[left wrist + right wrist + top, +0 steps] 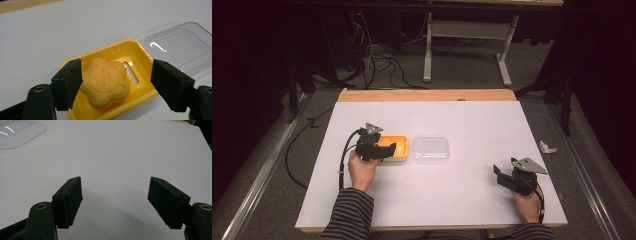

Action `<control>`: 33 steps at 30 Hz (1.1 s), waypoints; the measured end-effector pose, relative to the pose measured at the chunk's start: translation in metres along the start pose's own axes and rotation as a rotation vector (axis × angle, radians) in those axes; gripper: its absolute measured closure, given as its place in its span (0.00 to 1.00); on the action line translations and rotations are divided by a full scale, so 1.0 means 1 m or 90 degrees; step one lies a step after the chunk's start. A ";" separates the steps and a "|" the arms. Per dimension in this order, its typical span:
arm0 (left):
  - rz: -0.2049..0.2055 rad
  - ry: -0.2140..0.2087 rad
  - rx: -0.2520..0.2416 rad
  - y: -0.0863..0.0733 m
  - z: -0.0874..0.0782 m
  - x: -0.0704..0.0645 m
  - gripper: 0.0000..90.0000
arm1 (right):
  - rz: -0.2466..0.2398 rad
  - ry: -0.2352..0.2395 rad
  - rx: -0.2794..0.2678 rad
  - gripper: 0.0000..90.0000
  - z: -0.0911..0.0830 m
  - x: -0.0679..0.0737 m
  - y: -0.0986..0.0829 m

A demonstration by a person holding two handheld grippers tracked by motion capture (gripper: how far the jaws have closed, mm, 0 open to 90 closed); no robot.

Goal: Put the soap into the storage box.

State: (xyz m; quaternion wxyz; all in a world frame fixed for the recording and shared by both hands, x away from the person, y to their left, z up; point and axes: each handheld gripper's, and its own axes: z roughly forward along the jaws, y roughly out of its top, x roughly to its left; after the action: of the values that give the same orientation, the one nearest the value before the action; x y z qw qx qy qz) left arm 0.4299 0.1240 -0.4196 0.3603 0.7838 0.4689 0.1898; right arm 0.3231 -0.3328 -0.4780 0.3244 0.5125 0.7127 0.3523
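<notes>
Wide-open left gripper (116, 83) straddles one yellow flower-shaped soap (106, 82) in yellow plastic tray (140, 50); its left jaw touches the soap, while the right gripper (115, 200) gapes empty, low right in the high view.

A white-topped table (472, 120) stands on grey floor (462, 75); cables (382, 62) trail behind in dim light.

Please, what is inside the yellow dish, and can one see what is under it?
Inside the yellow dish lies one flower-shaped soap, between the open jaws of the left hand-held gripper. Beside the soap, slots in the dish floor show. The floor beneath the soap is covered.
</notes>
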 end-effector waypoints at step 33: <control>-0.016 -0.040 -0.068 -0.018 -0.041 -0.007 0.29 | -0.001 0.001 0.005 0.31 0.001 0.000 0.000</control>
State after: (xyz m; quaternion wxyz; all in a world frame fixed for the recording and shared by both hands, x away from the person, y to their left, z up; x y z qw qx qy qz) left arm 0.3902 0.1390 -0.4052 0.4184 0.7633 0.4560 0.1851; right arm 0.3238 -0.3323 -0.4783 0.3220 0.5128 0.7148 0.3498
